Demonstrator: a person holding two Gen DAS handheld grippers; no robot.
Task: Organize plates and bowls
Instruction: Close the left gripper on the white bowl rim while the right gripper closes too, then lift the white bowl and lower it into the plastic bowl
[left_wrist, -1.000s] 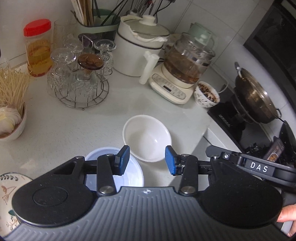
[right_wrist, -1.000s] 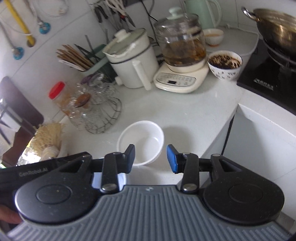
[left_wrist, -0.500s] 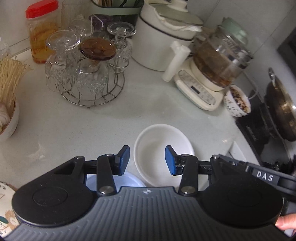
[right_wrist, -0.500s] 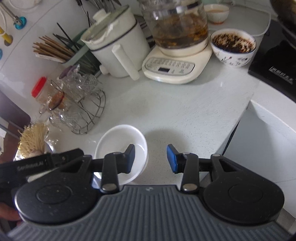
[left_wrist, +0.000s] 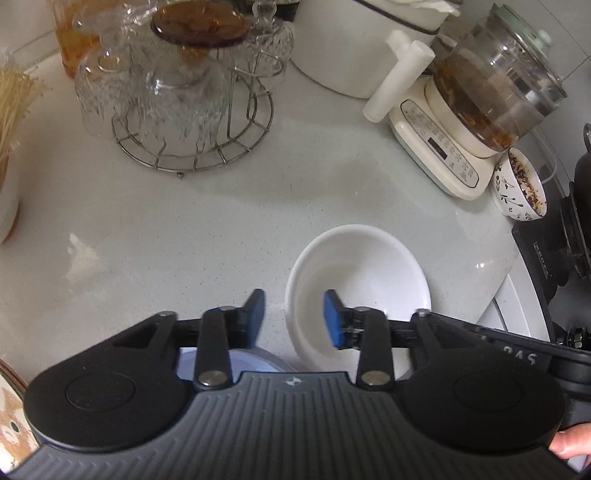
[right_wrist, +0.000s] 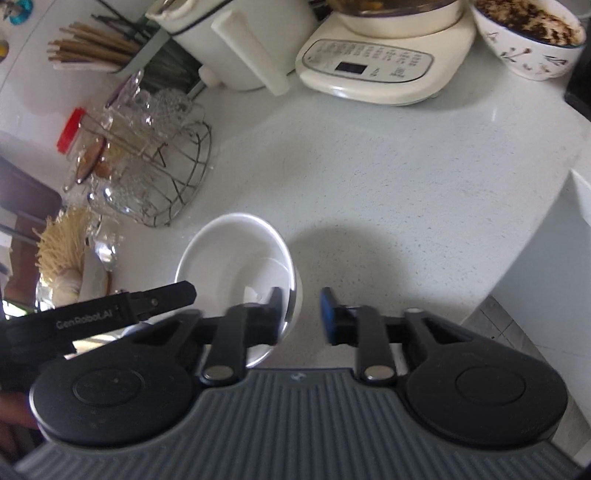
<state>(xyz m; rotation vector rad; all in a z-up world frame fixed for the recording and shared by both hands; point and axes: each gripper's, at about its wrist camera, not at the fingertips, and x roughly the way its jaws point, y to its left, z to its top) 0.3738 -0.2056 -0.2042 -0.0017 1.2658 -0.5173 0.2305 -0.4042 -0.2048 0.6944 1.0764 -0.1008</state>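
The white bowl (left_wrist: 364, 280) sits empty on the pale speckled tabletop (left_wrist: 184, 229), in the lower centre of the left wrist view and lower left of centre in the right wrist view (right_wrist: 236, 266). The left gripper (left_wrist: 294, 314) has its fingers apart, one pad outside the bowl's near-left rim and the other over its inside, so the rim lies between them without being pinched. The right gripper (right_wrist: 300, 314) is likewise spread, straddling the bowl's right rim. A pale blue bowl (left_wrist: 229, 363) shows just beside the white one at the lower left of the left view, mostly hidden behind the gripper. At the upper left stands a wire rack of upturned glasses (left_wrist: 184, 96); at the upper right, a glass kettle on its base (left_wrist: 476, 107).

The step in hand looks like taking hold of the white bowl, probably to stack it with the blue one. Next, one gripper should close on the thin, slippery rim squarely, then lift level.
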